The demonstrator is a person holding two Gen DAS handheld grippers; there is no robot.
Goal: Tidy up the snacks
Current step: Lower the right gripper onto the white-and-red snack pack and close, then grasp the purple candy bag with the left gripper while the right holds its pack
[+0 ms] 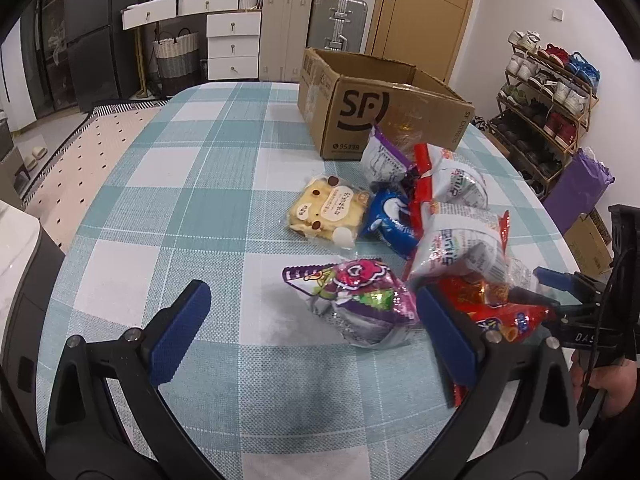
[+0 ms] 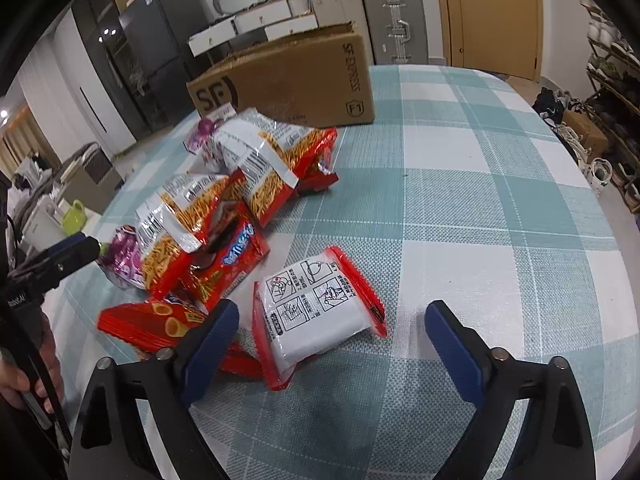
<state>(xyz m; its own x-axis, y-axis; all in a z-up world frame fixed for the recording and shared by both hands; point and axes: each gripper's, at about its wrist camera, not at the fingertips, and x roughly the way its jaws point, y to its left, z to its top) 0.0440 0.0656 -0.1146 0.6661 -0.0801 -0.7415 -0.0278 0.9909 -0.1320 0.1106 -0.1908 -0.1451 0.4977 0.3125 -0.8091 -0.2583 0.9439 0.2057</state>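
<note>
Several snack packs lie heaped on the checked table in front of an open SF cardboard box (image 1: pixel 360 116), also in the right wrist view (image 2: pixel 288 80). My left gripper (image 1: pixel 312 312) is open around a purple foil pack (image 1: pixel 360 304), not touching it. Beyond lie a yellow cake pack (image 1: pixel 328 210), a blue Oreo pack (image 1: pixel 390 220) and red noodle bags (image 1: pixel 460 240). My right gripper (image 2: pixel 332 332) is open just before a red-edged white pack (image 2: pixel 316 312). Red noodle bags (image 2: pixel 260 168) and a red cracker pack (image 2: pixel 148 324) lie to its left.
The table (image 1: pixel 192 184) has a teal and white checked cloth. Suitcases (image 1: pixel 338 20), drawers and a door stand behind. A shoe rack (image 1: pixel 548 100) and a purple bag (image 1: pixel 580 184) are to the right. The right-hand gripper shows at the left wrist view's right edge (image 1: pixel 560 284).
</note>
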